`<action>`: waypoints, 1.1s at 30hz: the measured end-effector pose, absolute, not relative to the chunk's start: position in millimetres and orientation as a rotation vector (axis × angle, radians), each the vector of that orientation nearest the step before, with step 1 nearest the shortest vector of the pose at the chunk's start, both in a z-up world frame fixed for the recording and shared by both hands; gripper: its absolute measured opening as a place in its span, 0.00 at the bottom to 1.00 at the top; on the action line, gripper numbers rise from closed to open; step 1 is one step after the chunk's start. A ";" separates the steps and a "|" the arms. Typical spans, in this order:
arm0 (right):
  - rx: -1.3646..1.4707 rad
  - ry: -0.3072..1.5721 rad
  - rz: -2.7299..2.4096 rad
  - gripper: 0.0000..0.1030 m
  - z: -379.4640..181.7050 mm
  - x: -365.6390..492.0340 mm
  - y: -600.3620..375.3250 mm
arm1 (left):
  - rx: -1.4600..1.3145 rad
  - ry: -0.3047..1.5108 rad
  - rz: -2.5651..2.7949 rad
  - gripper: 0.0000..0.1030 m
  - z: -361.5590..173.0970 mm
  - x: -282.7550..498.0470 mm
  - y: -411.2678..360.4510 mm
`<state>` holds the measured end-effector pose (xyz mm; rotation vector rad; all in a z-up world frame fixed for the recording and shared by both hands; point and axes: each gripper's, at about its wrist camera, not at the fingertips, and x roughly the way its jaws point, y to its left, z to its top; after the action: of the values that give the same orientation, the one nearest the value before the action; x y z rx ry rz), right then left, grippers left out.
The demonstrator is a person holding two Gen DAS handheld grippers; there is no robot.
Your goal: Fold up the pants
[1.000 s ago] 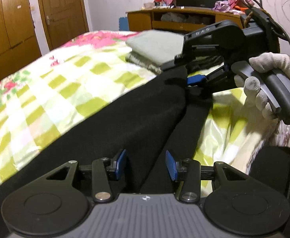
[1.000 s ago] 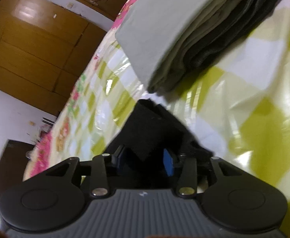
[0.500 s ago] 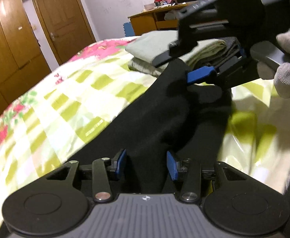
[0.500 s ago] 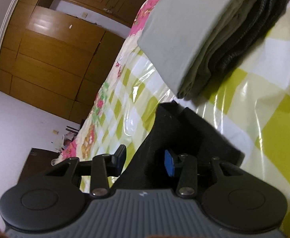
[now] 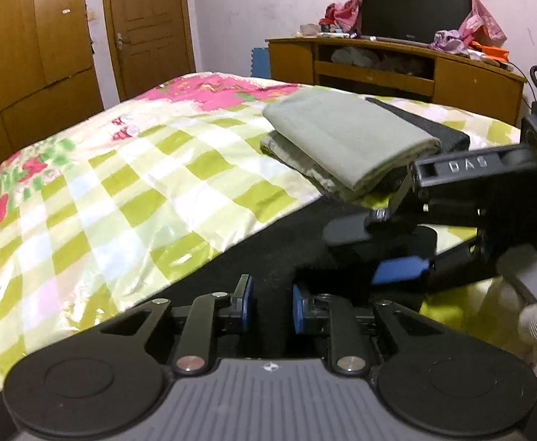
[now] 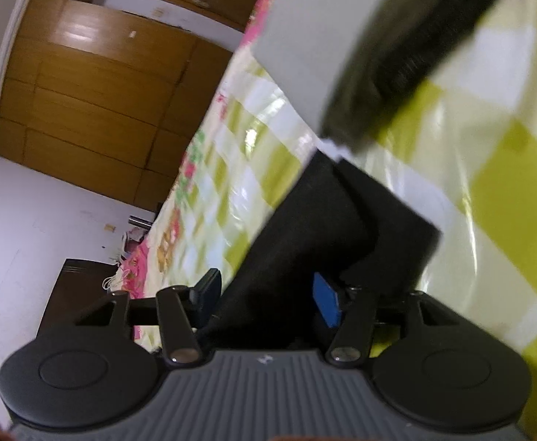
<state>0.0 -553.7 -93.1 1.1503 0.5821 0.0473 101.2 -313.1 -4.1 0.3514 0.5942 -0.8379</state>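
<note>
1. Your left gripper (image 5: 270, 307) is low over the black pants (image 5: 268, 242). Its fingers are closing, blue pads close together, with a ridge of black fabric between them. Can't tell if the pads have bitten yet.
2. Your right gripper (image 6: 268, 294) has its fingers opening, pads well apart. The pants (image 6: 305, 250) run between them. The blue pad (image 6: 326, 303) is at the cloth; the dark pad (image 6: 206, 288) stands clear of it.
3. From the left camera, the right gripper (image 5: 400, 253) sits just ahead and to the right, held in your white-gloved hand (image 5: 536, 316).
4. The pants lie stretched along the near edge of the bed (image 5: 103, 202), on the green-checked, floral cover. One end reaches almost to the folded stack.
5. The stack of folded clothes (image 5: 345, 143) sits toward the far right corner of the bed: grey-green piece on top, darker ones under it. In the right view it's just past the pants' end (image 6: 360, 55), blurred.
6. Background: wooden door (image 5: 147, 25), wardrobe (image 5: 26, 44), and a cabinet (image 5: 397, 70) with a TV (image 5: 415, 11) draped in cloth.
</note>
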 end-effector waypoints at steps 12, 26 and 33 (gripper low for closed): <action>1.267 0.633 0.133 0.62 -99.1 10.6 -516.5 | 0.273 0.599 -0.831 0.33 11.9 112.0 -299.0; 1.329 0.385 -0.032 0.53 -99.2 5.8 -532.9 | 0.296 0.625 -0.899 0.33 4.6 94.1 -302.5; 1.250 0.364 -0.010 0.06 -77.1 -5.3 -560.1 | 0.428 0.585 -0.916 0.42 -4.5 71.0 -308.1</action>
<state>-5.3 -560.1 -77.1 1.2503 0.3638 -0.0103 71.0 -308.1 -4.5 0.4285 0.5849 -0.9156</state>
